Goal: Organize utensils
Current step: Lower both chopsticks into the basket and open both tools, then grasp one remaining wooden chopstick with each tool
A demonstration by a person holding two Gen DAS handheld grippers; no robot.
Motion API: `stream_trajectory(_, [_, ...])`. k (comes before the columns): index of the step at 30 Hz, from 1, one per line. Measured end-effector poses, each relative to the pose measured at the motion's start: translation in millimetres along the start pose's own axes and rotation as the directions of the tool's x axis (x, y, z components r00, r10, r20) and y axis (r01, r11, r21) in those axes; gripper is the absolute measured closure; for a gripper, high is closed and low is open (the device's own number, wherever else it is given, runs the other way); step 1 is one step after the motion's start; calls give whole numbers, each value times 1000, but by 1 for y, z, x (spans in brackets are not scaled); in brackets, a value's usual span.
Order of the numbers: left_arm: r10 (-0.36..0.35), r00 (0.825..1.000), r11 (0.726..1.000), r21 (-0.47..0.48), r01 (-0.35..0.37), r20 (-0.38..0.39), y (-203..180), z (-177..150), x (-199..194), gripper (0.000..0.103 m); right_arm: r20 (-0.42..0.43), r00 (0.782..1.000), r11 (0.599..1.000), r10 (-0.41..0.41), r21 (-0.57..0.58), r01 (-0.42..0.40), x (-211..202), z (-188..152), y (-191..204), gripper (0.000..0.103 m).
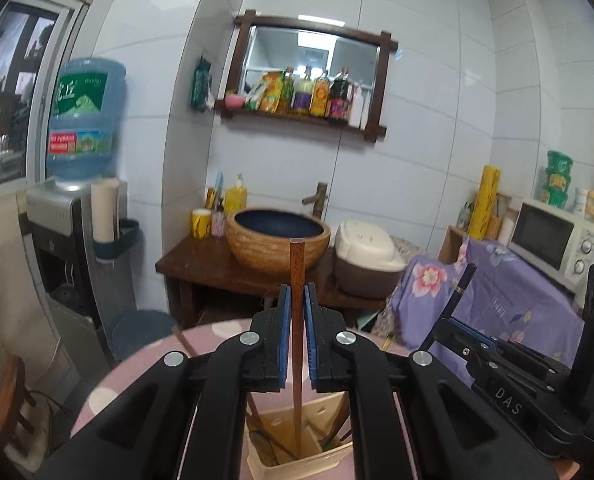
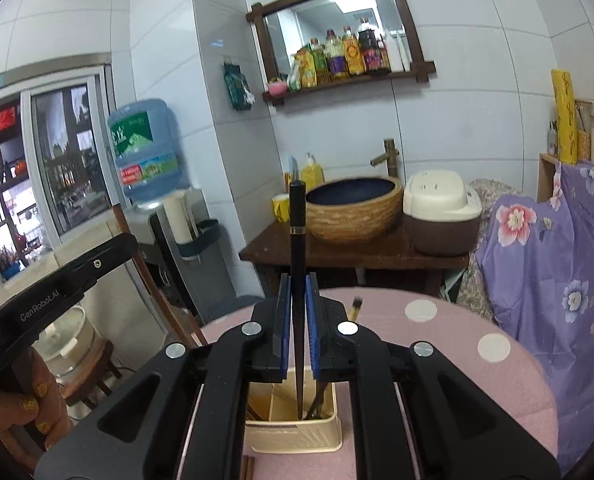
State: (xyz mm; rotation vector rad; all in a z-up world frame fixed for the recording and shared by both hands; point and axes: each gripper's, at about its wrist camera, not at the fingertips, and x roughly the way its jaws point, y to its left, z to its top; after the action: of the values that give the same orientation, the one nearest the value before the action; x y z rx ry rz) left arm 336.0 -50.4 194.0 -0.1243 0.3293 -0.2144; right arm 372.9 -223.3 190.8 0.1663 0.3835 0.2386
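In the left wrist view my left gripper (image 1: 297, 300) is shut on a brown wooden chopstick (image 1: 297, 276) held upright, its tip down inside the cream utensil holder (image 1: 297, 464). In the right wrist view my right gripper (image 2: 298, 292) is shut on a black chopstick (image 2: 297, 240), also upright, its tip down in the right compartment of the cream holder (image 2: 293, 436). Several other utensils lean inside the holder. The right gripper with its black chopstick (image 1: 463, 280) shows at the right of the left wrist view.
The holder stands on a round pink table with white dots (image 2: 457, 344). A chopstick end (image 2: 355, 308) lies on the table behind the gripper. Beyond are a wooden stand with a basin (image 2: 353, 208), a rice cooker (image 2: 441, 208), a water dispenser (image 1: 81, 216) and a purple floral cloth (image 2: 557, 260).
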Motion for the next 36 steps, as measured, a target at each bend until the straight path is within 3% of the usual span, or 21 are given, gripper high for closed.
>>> stream_trajectory(8, [9,995,1000,18,-7,-97,7,-63,27,95,-82,996,1000,-20,3,21,34,-58,-12,95])
stream_trajectory(13, [-1,992,1000,9,2,-125,13,-76,33,95,-89,996,999,-33,-6,33,38,-73,-16,95])
stream_trajectory(14, [-13,991,1000,11,15,-131,12,-77,31,91,-85,996,1000,-27,-5,27,37,-74,-16,95])
stream_trajectory(16, [-28,991,1000,8,29,-128,12,-77,24,69,-81,997,1000,-15,-4,14,32,-76,-15,94])
stream_trajectory(17, [-29,993,1000,0,29,-113,14,-78,16,49,-73,997,1000,-21,-7,21,27,-78,-15,94])
stream_trajectory(18, [-31,995,999,-10,30,-91,16,-78,8,41,-66,997,999,-33,-15,32,21,-81,-13,91])
stream_trajectory(19, [-33,997,999,-21,32,-69,20,-80,-4,39,-63,997,999,-43,-23,42,15,-84,-12,86])
stream_trajectory(21, [-27,998,999,-31,25,-56,28,-87,-25,28,-62,996,998,-59,-36,57,0,-95,-7,42])
stream_trajectory(22, [-21,998,999,-37,19,-57,33,-92,-31,25,-61,996,997,-62,-45,59,-9,-105,-4,37])
stream_trajectory(25, [24,995,998,-53,-29,-96,51,-120,-54,17,-115,992,995,-47,-90,37,-21,-138,9,35])
stream_trajectory(28, [76,978,995,-49,-87,-195,67,-155,-63,16,-265,964,994,-37,-113,7,-17,-185,23,30])
stream_trajectory(30, [124,957,989,-45,-141,-263,78,-181,-67,16,-363,931,992,-43,-129,-4,-10,-219,33,30])
stream_trajectory(36, [168,920,981,-37,-193,-355,98,-227,-84,16,-470,879,986,-84,-167,5,-5,-277,53,29])
